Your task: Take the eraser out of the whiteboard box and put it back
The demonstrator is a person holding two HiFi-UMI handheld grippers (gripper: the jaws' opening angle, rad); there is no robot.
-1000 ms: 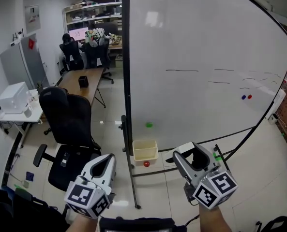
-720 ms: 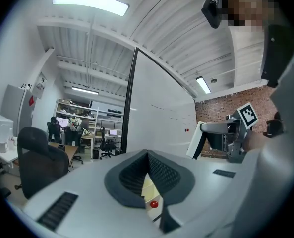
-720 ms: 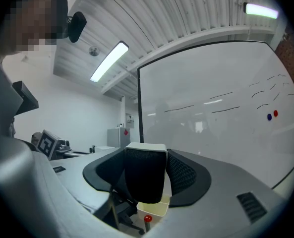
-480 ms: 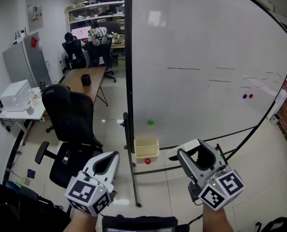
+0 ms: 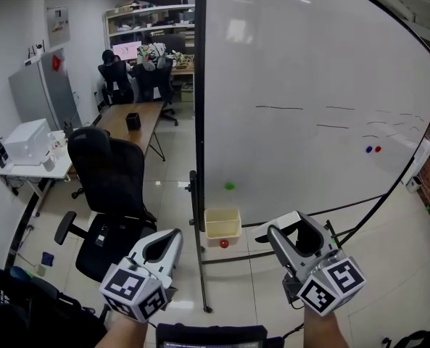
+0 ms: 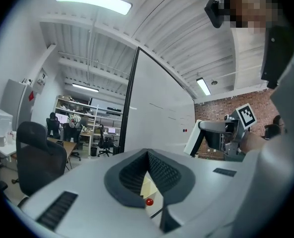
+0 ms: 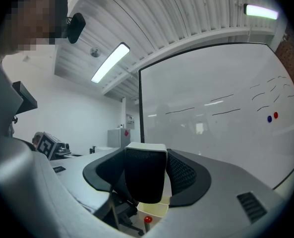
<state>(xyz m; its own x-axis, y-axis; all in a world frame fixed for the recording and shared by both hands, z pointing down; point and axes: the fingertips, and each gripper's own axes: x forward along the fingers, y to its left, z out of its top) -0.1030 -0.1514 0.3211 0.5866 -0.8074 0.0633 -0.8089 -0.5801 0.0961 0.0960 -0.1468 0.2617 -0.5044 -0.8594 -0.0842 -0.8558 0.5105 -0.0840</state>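
Nearest the person, both grippers are held level, side by side and well apart. Left gripper point(image 5: 168, 238): jaws together at the tips, nothing between them. Right gripper point(image 5: 293, 228): jaws stand wide, clamped on the eraser point(image 7: 138, 180) — black felt face toward the gripper's camera, white back on top. The eraser is therefore out of the whiteboard box point(image 5: 222, 230), in the air in front of it and to its right as the head view shows it. The box is pale yellow and open-topped, low down at the foot of the whiteboard point(image 5: 309, 85), just beside the board's dark left post. A small red ball point(image 5: 223, 243) sits just under the box. On the board: a green magnet point(image 5: 230, 186) above the box, a blue and red pair of magnets point(image 5: 373, 149) far to the right, and a few thin pen strokes across the middle. Left of the board stands a black office chair point(image 5: 109, 176); beyond it a long wooden counter point(image 5: 131, 120) carries a small black container. At the far end of the room — a person point(image 5: 114, 73) seated at a desk under shelving.
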